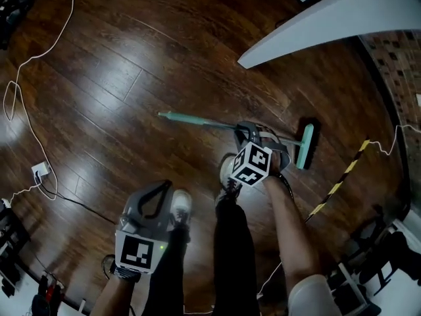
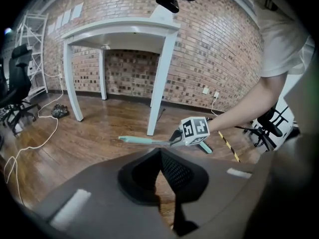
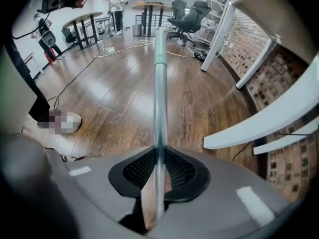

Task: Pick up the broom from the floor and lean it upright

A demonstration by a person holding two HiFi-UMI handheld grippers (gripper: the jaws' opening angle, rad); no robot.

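The broom has a long teal handle (image 1: 197, 120) and a teal head with dark bristles (image 1: 306, 147). It hangs roughly level over the wooden floor in front of the person's feet. My right gripper (image 1: 247, 131) is shut on the handle near the head end. In the right gripper view the handle (image 3: 159, 83) runs straight out from between the pads of the right gripper (image 3: 159, 153). My left gripper (image 1: 158, 188) is low at the left, near the left shoe, shut and empty. From the left gripper (image 2: 159, 153) I see the broom (image 2: 139, 140) and the right gripper's marker cube (image 2: 194, 130).
A white table (image 1: 342, 18) stands at the upper right, its legs (image 2: 159, 73) by a brick wall (image 2: 214, 49). White cables (image 1: 26, 78) and a plug (image 1: 41, 171) lie on the floor at the left. A yellow-black striped strip (image 1: 342, 180) lies at the right. Office chairs (image 2: 15, 88) stand nearby.
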